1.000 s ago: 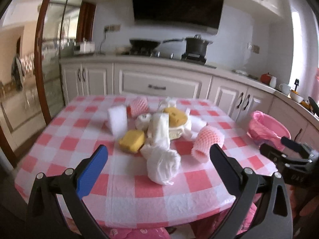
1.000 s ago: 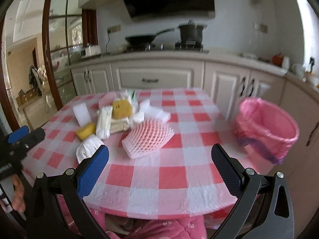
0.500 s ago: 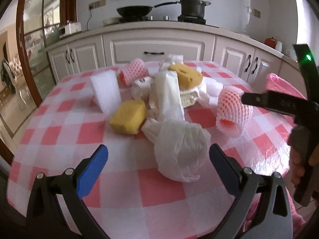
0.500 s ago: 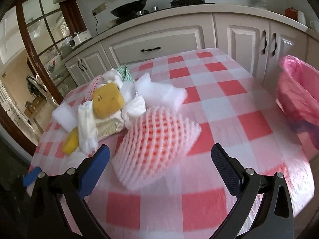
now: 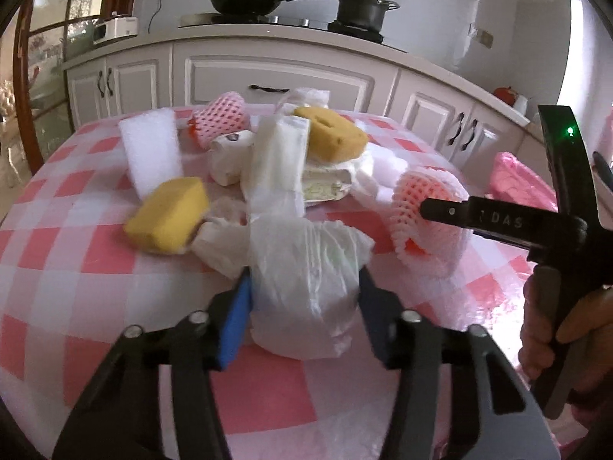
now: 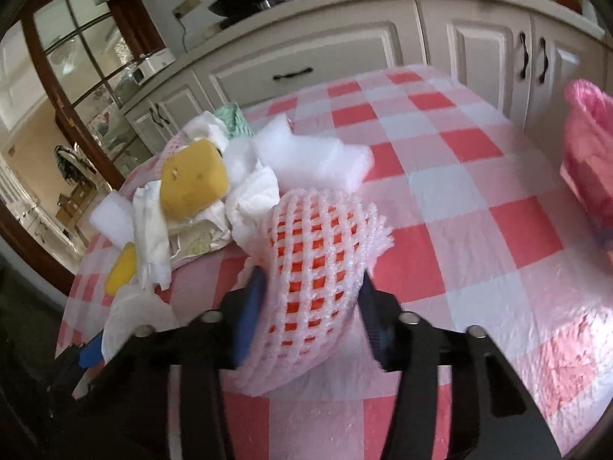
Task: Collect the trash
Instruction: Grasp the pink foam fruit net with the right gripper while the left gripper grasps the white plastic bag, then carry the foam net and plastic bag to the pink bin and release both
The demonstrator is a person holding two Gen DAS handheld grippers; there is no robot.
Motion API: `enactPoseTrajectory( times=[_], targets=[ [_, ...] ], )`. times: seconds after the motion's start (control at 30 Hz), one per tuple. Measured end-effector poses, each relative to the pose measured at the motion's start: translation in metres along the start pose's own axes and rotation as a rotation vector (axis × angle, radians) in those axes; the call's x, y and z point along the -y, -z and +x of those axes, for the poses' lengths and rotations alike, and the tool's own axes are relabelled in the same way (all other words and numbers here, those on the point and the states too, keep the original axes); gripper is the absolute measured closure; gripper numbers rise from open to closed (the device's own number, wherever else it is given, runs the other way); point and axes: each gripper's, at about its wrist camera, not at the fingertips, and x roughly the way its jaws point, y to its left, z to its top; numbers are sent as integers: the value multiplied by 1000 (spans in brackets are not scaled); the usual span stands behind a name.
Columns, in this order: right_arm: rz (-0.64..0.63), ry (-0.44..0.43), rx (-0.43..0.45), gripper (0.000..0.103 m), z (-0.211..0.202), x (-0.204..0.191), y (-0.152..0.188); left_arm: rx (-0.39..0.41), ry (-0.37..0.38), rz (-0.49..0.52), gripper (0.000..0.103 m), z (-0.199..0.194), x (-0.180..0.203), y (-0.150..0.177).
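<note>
The left gripper (image 5: 304, 299) is now closed in on the white crumpled bag (image 5: 306, 287) at the lower centre of the left wrist view; both pads are pressed against its sides, whereas half a second earlier the fingers were spread wide with the bag lying free between them. The right gripper (image 6: 310, 306) has undergone the same change: its fingers, previously wide apart short of the item, are now clamped on the pink foam net sleeve (image 6: 312, 260) at the lower centre of the right wrist view, and the sleeve is visibly squeezed between the pads. Both items are still resting on the checked tablecloth (image 6: 479, 207); no lift is visible yet. It is judged that the approach step is complete on both sides and that the grasp step is in hand. Beyond the left gripper, the remaining trash is heaped at mid-frame: a yellow sponge (image 5: 168, 214) just left of the bag, a white foam block (image 5: 151, 153) behind it, a second yellow sponge (image 5: 333, 138) on top of the heap and a second net sleeve (image 5: 220, 119) at the upper centre. The pink-lined bin (image 6: 590, 145) is seen at the right edge of the right wrist view, well apart from the heap, off the table edge. A carry to that bin is judged to be the next requirement; both items are soft and light, so slipping from a loose grip is the main risk.
</note>
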Motion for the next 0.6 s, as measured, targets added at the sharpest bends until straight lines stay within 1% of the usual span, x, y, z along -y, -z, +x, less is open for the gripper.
enactPoseTrajectory(
  times=[0.07, 0.1, 0.17, 0.37, 0.5, 0.6],
  targets=[
    [2, -4, 14, 68, -3, 2, -1, 15, 0, 25, 67, -2, 5, 1],
    [4, -3, 23, 69, -5, 4, 0, 21, -2, 38, 69, -3, 7, 2],
    [8, 1, 35, 71, -9, 7, 1, 33, 10, 56, 72, -7, 11, 4],
    [16, -3, 84, 71, -34, 16, 7, 71, 23, 110, 73, -24, 26, 7],
    [10, 11, 128, 71, -58, 24, 13, 93, 38, 155, 73, -35, 43, 8],
    [22, 34, 163, 71, -78, 37, 17, 110, 56, 187, 73, -39, 56, 4]
  ],
)
